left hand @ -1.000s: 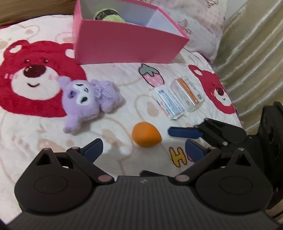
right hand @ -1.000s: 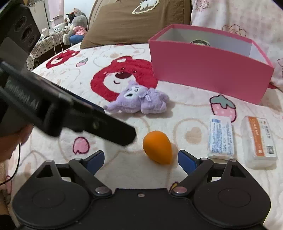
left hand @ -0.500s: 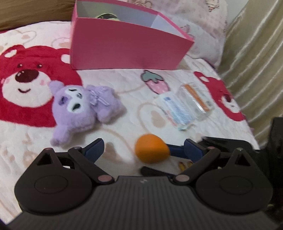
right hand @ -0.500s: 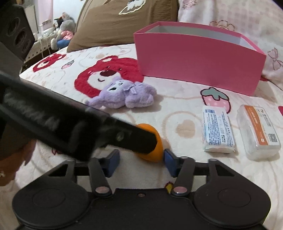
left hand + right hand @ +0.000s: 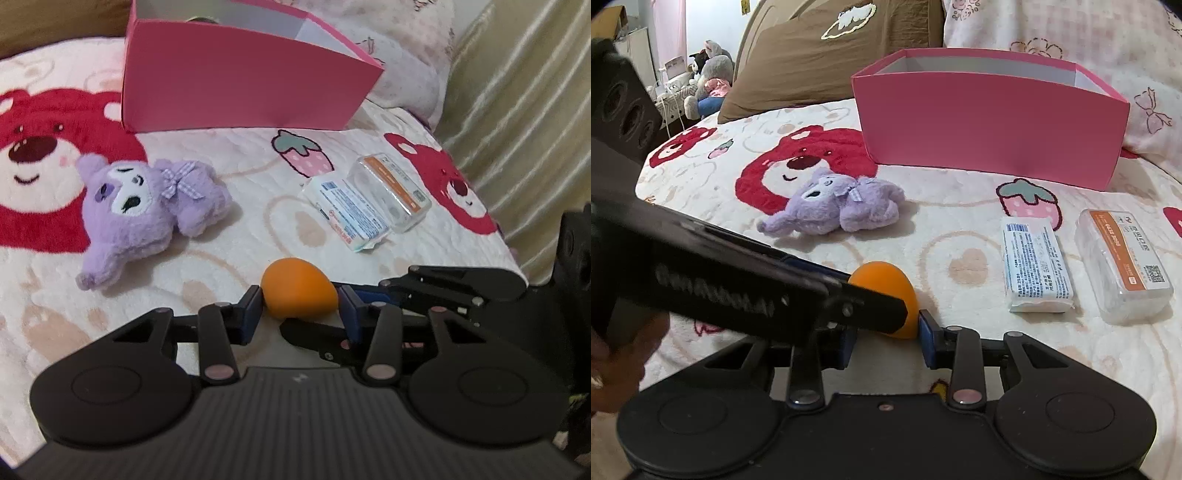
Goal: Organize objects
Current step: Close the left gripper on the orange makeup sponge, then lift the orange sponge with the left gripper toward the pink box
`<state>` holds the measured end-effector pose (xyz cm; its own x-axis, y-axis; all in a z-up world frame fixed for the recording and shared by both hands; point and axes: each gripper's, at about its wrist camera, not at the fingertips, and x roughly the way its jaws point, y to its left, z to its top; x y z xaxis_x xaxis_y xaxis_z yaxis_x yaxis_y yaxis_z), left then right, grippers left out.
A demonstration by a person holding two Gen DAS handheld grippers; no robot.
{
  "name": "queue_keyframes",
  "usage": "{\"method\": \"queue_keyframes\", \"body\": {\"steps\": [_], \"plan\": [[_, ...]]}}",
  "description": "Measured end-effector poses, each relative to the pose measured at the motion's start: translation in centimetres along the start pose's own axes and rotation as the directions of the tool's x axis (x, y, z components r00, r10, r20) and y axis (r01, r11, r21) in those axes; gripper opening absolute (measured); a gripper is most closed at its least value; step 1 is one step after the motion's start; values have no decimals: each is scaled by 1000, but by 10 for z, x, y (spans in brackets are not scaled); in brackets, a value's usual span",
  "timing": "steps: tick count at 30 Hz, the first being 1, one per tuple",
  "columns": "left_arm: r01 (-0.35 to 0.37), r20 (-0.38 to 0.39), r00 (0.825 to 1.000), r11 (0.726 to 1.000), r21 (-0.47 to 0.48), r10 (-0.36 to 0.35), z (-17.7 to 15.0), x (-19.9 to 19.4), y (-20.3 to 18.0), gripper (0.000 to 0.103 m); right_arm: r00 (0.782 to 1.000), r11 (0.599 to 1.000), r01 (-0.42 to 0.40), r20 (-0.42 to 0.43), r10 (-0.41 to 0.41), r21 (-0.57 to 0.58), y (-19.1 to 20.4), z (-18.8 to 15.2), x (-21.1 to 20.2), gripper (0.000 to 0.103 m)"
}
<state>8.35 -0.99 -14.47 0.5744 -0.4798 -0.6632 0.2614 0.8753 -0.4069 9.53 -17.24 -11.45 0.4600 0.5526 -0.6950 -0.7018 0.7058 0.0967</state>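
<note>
Left wrist view, nearest ground: the left gripper [image 5: 299,308] has its two blue pads against either flank of the orange egg-shaped sponge [image 5: 298,292], which sits on the bear-print blanket [image 5: 229,155]. Its jaws are drawn in on the sponge across its narrower width. The right gripper [image 5: 369,295] lies just beside it, entering low from the right.

Right wrist view: the right gripper [image 5: 886,338] also has its pads drawn in at the sponge [image 5: 894,291]. The right pad touches the sponge's lower edge; the left pad is hidden behind the left gripper's body [image 5: 746,288], so contact on that side cannot be confirmed. Judgement: both tools bear on one small, soft object, probably one steadying while the other takes hold; a double squeeze could deform it or make it pop out.

Middle ground: a purple plush toy [image 5: 147,206] lies on its side to the left. To the right, a white wipes packet [image 5: 347,214] and a clear plastic case with an orange label [image 5: 393,192] lie flat, touching along one long edge.

Far ground: the open pink box [image 5: 236,88] stands upright on the blanket, well apart from the sponge, with something inside that is barely visible. Judgement: it is the likely receptacle, and the loose items remain outside it.
</note>
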Motion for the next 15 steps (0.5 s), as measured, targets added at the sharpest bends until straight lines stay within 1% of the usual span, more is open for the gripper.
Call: {"method": "queue_keyframes", "body": {"steps": [8,15], "plan": [[26,-1,1000,998,-51,-26,0,-7,1,43,1000,997,25,-7,-25,-69,11,5,-10,40],[24,-7,1000,999,-39,-24,2,-14,-2,43,1000,996,19,-23,-21,-82,16,9,-16,40]]}}
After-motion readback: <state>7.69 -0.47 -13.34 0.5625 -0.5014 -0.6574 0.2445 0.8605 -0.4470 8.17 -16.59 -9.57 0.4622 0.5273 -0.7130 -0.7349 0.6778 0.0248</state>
